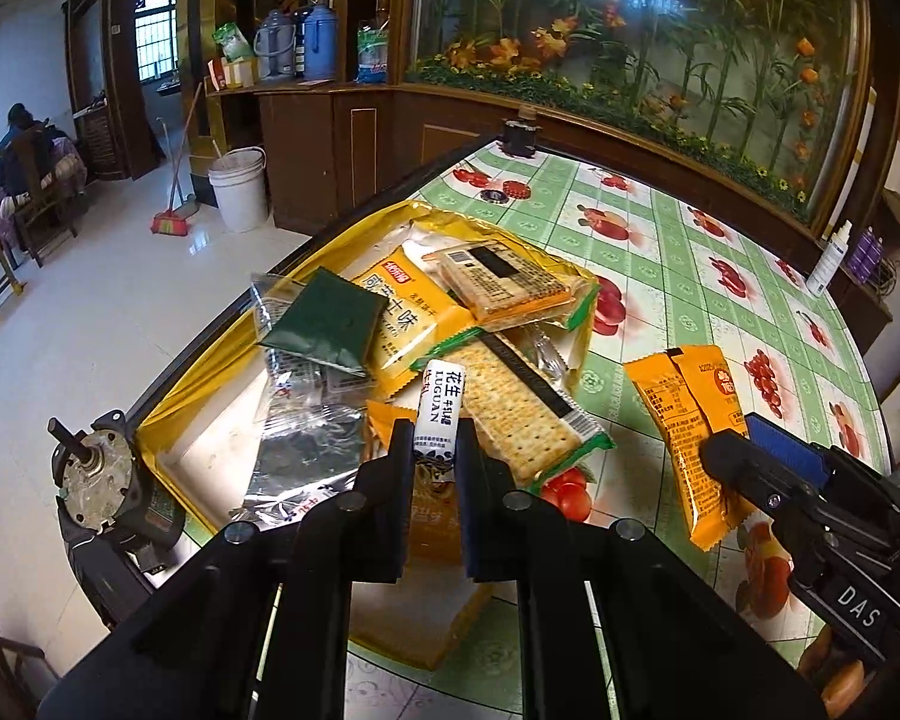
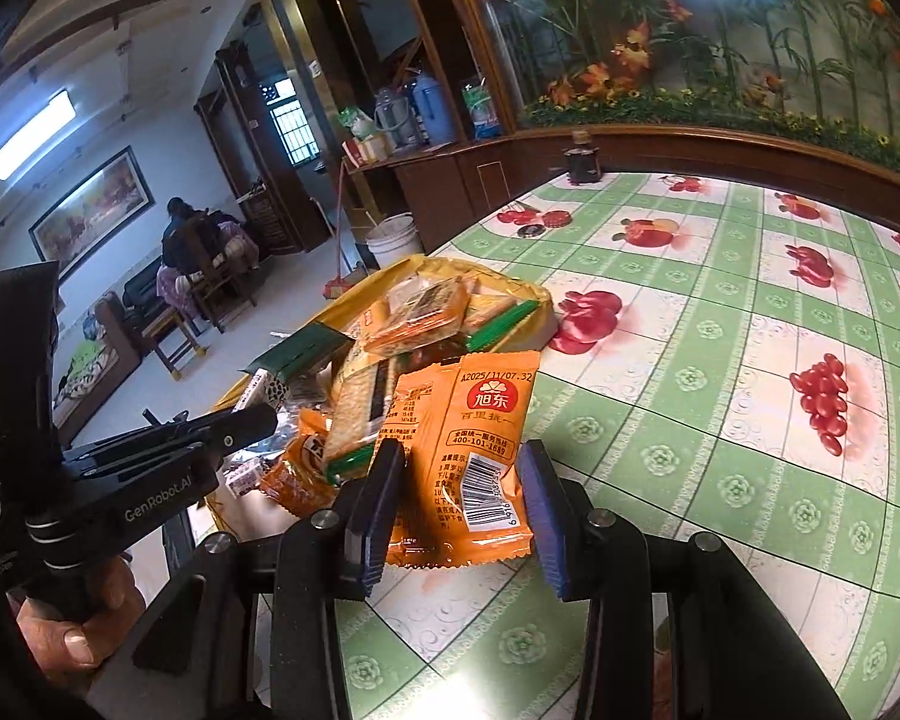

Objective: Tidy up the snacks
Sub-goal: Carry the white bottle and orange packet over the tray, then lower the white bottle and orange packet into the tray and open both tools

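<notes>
Snacks sat heaped in a yellow box point(image 1: 168, 420) at the desk's point(image 1: 690, 300) near edge: cracker packs, a dark green sachet point(image 1: 324, 318), silver foil wrappers. My left hand-held gripper point(image 1: 432, 438) was clamped tight on a small white peanut candy stick point(image 1: 438, 414), jaws pinching its lower end, the stick poking up over the box's contents and lying across a green-edged cracker pack point(image 1: 510, 408). On the other side, my right hand-held gripper point(image 2: 462, 480) had the orange snack packet point(image 2: 474, 444) between its blue pads point(image 2: 543, 510); the left pad pressed the packet's edge, jaws partly closed, the wrapper standing upright off the green fruit-print desk cover. From the left wrist camera that same orange packet point(image 1: 690, 420) hung at the right gripper's tip point(image 1: 726, 450), just right of the box. A hand point(image 2: 72, 618) gripped the left tool's handle, low in the right wrist view. A rusty motor point(image 1: 96, 474) sat just beside the box's left corner.
</notes>
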`<state>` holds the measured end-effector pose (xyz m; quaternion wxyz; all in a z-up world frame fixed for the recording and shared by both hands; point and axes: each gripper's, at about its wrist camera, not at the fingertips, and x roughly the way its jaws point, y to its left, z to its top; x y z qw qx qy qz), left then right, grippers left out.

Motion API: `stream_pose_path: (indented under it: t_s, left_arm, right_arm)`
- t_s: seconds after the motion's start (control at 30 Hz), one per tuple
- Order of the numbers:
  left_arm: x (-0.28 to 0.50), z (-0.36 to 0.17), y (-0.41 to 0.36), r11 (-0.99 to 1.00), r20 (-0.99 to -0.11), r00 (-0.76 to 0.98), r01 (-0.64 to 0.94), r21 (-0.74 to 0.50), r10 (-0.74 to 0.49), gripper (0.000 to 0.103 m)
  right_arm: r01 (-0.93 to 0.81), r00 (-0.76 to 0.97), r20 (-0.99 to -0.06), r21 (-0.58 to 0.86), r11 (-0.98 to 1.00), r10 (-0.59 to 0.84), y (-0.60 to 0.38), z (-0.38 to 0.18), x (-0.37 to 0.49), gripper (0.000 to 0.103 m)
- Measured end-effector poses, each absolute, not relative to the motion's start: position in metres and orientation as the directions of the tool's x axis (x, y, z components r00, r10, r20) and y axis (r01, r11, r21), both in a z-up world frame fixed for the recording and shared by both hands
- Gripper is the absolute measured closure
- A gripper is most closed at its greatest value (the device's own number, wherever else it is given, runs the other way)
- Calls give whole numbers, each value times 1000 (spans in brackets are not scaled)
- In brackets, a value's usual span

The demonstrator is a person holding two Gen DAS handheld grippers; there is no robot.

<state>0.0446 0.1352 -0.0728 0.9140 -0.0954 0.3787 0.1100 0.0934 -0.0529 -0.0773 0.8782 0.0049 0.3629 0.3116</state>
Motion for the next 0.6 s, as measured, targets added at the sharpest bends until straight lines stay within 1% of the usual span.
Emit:
stream_pose_path:
  t_s: [0.23,0.6]
  left_arm:
    - [44,-76,153,947,-718,679,-308,-89,154,93]
    - [49,-79,182,927,-718,659,-373,-50,226,93]
  right_arm:
    - [-577,532,-627,224,785,569,-29,-67,100,62]
    - [-630,505,-627,201,750,593,20,-57,127,62]
